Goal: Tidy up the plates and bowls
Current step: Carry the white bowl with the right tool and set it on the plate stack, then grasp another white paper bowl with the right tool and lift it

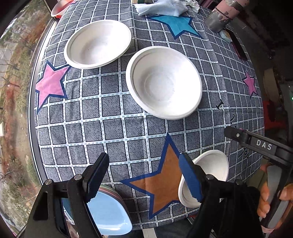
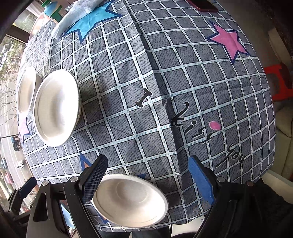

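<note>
A: Count the items

B: Three white bowls. Far bowl (image 1: 98,44) sits beside the pink star (image 1: 50,83). Middle bowl (image 1: 163,82) sits near the table centre, close to the far bowl but apart from it. Near bowl (image 1: 210,175) sits at the table's near edge, beside the orange star (image 1: 163,181). One stack of plates (image 1: 111,212), light blue on top, also at the near edge, partly behind the left gripper; the number in the stack cannot be told. One blue cloth (image 1: 161,7) at the far edge

A: Gripper state?

B: Left gripper (image 1: 144,175): jaws wide apart, nothing between them, above the orange star. Right gripper (image 2: 148,181): jaws wide apart, gripping nothing; the near bowl (image 2: 130,199) lies below and between them, by the left finger (image 2: 95,179). Contact with that finger cannot be confirmed

A: Legible text?

B: "DAS" on the right gripper's body (image 1: 263,144) in the left view. The tablecloth (image 2: 128,91) reads "I kiss you" in black script

A: Obstructions?

B: Far bowl (image 2: 26,89) is half covered by the middle bowl (image 2: 56,108) in the right view. A worn grey-and-pink cylinder (image 1: 222,15) and a reddish dish (image 1: 59,8) are cut off at the top edge. The dark flat object (image 1: 238,45) at the right edge cannot be identified
</note>
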A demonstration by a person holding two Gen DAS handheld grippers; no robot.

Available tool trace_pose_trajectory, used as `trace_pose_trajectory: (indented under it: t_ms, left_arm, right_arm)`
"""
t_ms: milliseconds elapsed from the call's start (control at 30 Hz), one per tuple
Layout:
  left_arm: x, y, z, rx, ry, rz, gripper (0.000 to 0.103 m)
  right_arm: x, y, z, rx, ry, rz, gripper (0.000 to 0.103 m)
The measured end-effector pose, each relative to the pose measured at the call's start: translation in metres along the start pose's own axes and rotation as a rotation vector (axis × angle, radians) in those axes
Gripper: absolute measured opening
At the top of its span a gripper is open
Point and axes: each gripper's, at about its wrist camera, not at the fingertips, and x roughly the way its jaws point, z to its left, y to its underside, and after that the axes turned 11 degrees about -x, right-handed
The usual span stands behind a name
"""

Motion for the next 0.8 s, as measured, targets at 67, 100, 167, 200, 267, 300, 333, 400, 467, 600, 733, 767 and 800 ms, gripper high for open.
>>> trace_pose_trajectory:
  t_ms: [67, 100, 167, 200, 267, 300, 333, 400, 467, 600, 733, 767, 800]
  left_arm:
    - [0.001, -0.012, 0.004, -0.036, -0.006, -0.011, 0.082]
    - [0.001, -0.018, 0.007, -0.057, -0.013, -0.019, 0.082]
    - [0.001, -0.029, 0.012, -0.098, -0.018, -0.035, 0.082]
    - [0.002, -0.035, 0.015, -0.118, -0.024, -0.045, 0.082]
    - [0.005, -0.046, 0.019, -0.151, -0.038, -0.060, 0.081]
    - [0.008, -0.051, 0.020, -0.163, -0.046, -0.063, 0.081]
    - [0.011, -0.055, 0.021, -0.171, -0.053, -0.063, 0.081]
    - [0.016, -0.063, 0.021, -0.180, -0.066, -0.066, 0.081]
    - [0.023, -0.068, 0.019, -0.182, -0.079, -0.069, 0.081]
    - [0.041, -0.077, 0.009, -0.166, -0.102, -0.054, 0.081]
    - [0.055, -0.085, 0.004, -0.160, -0.133, -0.062, 0.081]
    - [0.058, -0.088, 0.004, -0.162, -0.134, -0.059, 0.081]
    - [0.061, -0.091, 0.004, -0.163, -0.134, -0.057, 0.081]
  right_arm:
    - [-0.004, -0.017, -0.002, -0.026, 0.004, -0.002, 0.090]
    - [-0.005, -0.028, 0.000, -0.042, 0.007, -0.002, 0.090]
    - [-0.007, -0.045, 0.000, -0.076, 0.013, -0.002, 0.090]
    - [-0.009, -0.054, 0.002, -0.094, 0.013, -0.004, 0.090]
    - [-0.011, -0.070, 0.005, -0.133, 0.014, -0.008, 0.090]
    - [-0.010, -0.079, 0.009, -0.151, 0.012, -0.010, 0.090]
    - [-0.011, -0.087, 0.010, -0.168, 0.011, -0.011, 0.090]
    - [-0.012, -0.103, 0.013, -0.195, 0.004, -0.015, 0.090]
    - [-0.013, -0.119, 0.017, -0.218, -0.009, -0.022, 0.090]
    - [-0.007, -0.147, 0.026, -0.273, 0.007, -0.021, 0.090]
    - [0.002, -0.164, 0.019, -0.272, 0.037, -0.008, 0.090]
    - [0.003, -0.170, 0.018, -0.268, 0.036, -0.005, 0.090]
    - [0.007, -0.166, 0.020, -0.265, 0.036, -0.005, 0.090]
